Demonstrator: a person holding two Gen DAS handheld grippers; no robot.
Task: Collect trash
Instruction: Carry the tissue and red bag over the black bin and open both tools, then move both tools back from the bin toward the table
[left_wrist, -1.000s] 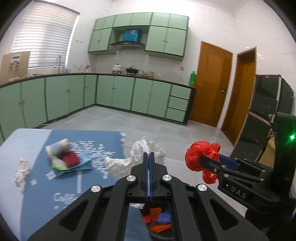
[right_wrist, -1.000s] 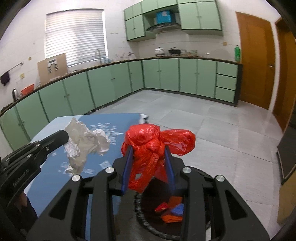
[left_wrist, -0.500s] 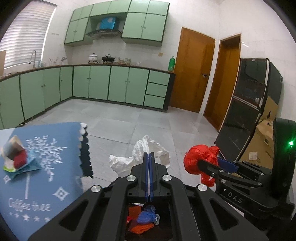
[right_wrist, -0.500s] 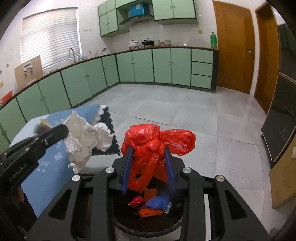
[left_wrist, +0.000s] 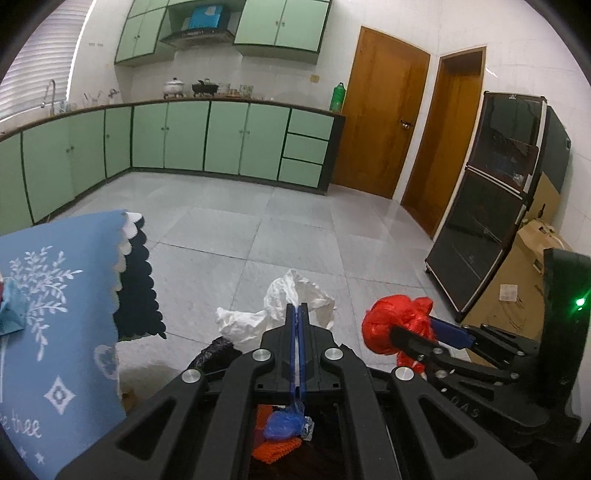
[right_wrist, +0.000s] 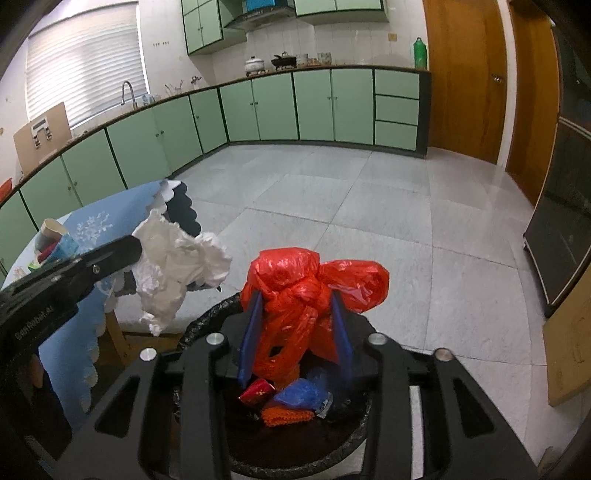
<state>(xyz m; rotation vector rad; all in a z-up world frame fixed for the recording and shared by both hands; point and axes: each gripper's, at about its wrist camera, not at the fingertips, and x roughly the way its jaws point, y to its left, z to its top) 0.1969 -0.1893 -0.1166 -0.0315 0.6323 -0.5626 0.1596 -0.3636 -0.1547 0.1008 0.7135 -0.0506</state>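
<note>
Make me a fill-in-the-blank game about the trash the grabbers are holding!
1. The right gripper is shut on a plastic bag whose color is ____.
2. The left gripper pinches a crumpled tissue whose color is ____.
3. Both pieces hang above the black ____, which already has trash inside.
4. The tablecloth beside it is mostly ____.

Missing words: red; white; trash bin; blue

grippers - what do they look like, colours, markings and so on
Both are matte black angular frames with silver round bolt heads and thin blue finger pads. The left gripper shows white lettering on its side in the right wrist view. The right gripper carries faint "DAS" lettering and a green indicator light. No cables or sleeves visible.
</note>
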